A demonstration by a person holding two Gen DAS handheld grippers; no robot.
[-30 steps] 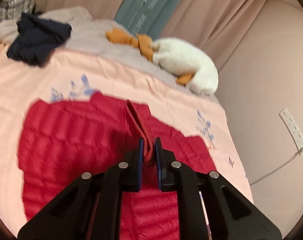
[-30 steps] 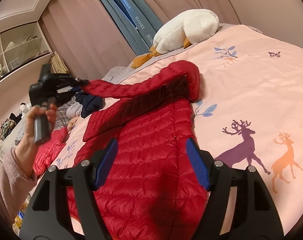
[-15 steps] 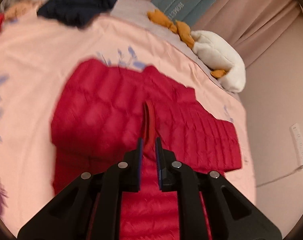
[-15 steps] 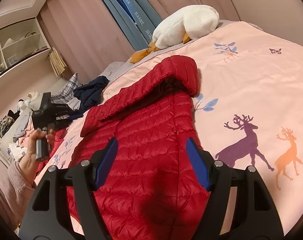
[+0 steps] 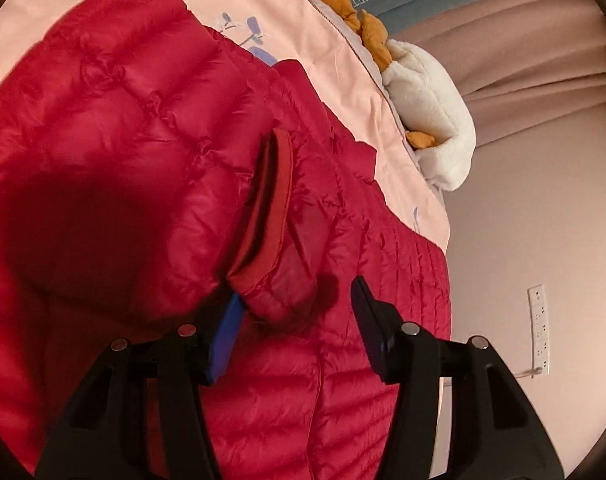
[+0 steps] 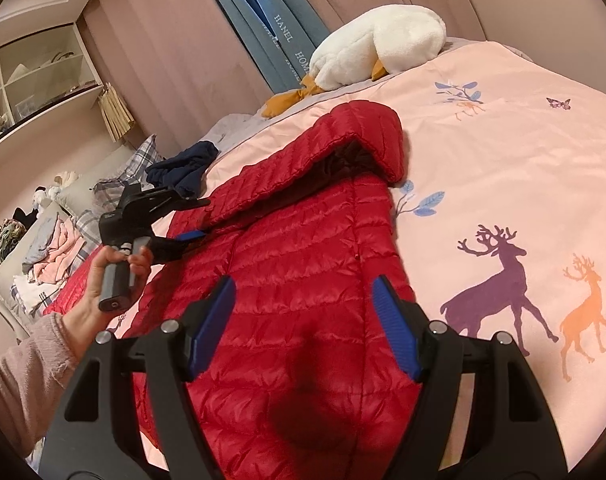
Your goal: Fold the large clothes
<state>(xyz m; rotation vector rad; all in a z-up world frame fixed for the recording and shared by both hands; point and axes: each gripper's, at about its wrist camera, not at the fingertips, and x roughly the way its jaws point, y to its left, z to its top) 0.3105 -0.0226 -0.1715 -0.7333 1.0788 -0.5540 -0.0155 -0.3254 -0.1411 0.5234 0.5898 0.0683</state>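
Observation:
A red quilted down jacket (image 6: 303,264) lies flat on the pink bedspread (image 6: 503,168), hood toward the headboard. One sleeve is folded across its body; the cuff (image 5: 271,216) lies in the left wrist view just ahead of my left gripper (image 5: 295,320), which is open with the cuff end resting between its jaws. In the right wrist view the left gripper (image 6: 195,220) hovers at the jacket's left edge. My right gripper (image 6: 303,328) is open and empty above the jacket's lower body.
A white plush goose (image 6: 375,44) lies at the head of the bed. A dark navy garment (image 6: 183,168) and a pile of clothes (image 6: 51,248) sit to the left. A wall socket (image 5: 539,328) is on the right wall.
My left gripper carried the sleeve down across the jacket body, then opened and let the cuff go. The right gripper has stayed in place, open.

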